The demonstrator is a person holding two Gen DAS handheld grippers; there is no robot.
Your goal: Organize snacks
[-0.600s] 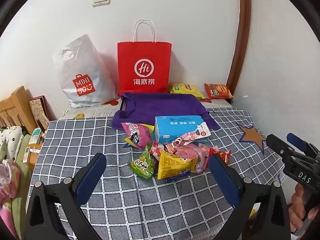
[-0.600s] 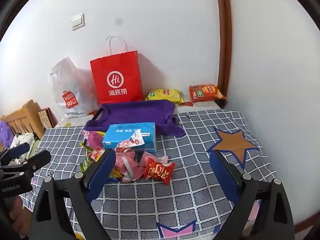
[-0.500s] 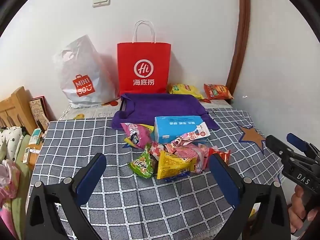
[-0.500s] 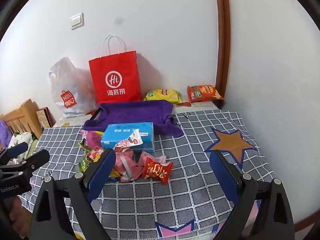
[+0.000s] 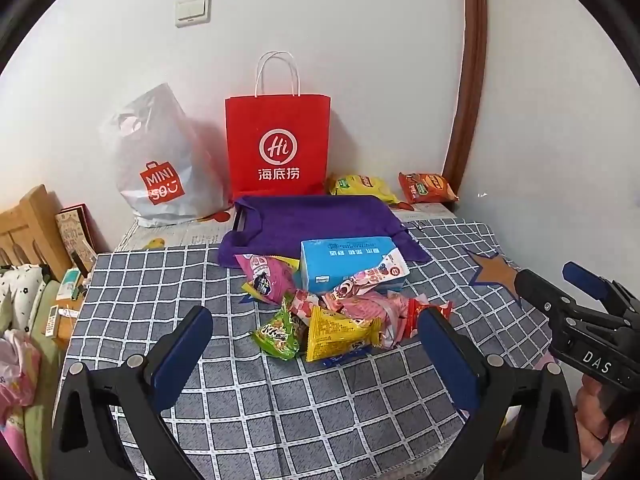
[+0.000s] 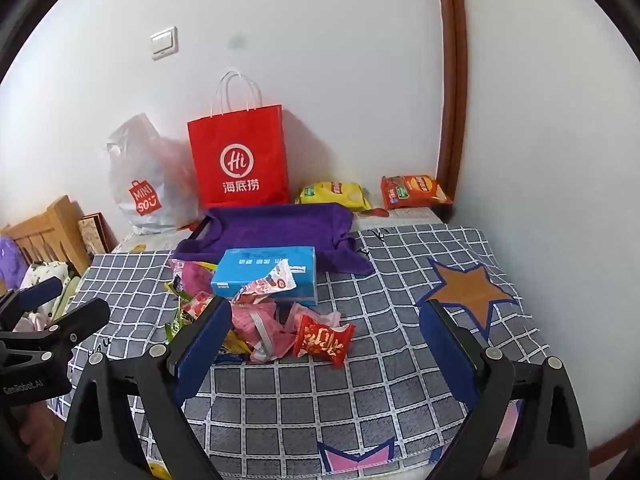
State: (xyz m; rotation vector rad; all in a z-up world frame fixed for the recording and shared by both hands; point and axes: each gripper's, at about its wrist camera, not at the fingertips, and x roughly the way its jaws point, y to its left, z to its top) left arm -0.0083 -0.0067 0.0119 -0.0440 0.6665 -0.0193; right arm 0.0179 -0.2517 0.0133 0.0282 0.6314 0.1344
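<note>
Hovering low over the checked cloth [image 5: 304, 412], left gripper [image 5: 316, 344] and right gripper [image 6: 324, 340], both spread wide and empty; "DAS" on one body, "GenRobot.AI" on the other. Just beyond, heaped snack packets [image 5: 340, 320], with one red packet [image 6: 322, 340] at the edge, touching one blue box [image 6: 266, 276]. Farther, one purple towel [image 5: 316, 224]. By the wall, red "Hi" bag [image 5: 278, 146], "MINISO" bag [image 5: 164, 168], plus two chip bags: yellow [image 6: 332, 194], orange [image 6: 414, 192].
</note>
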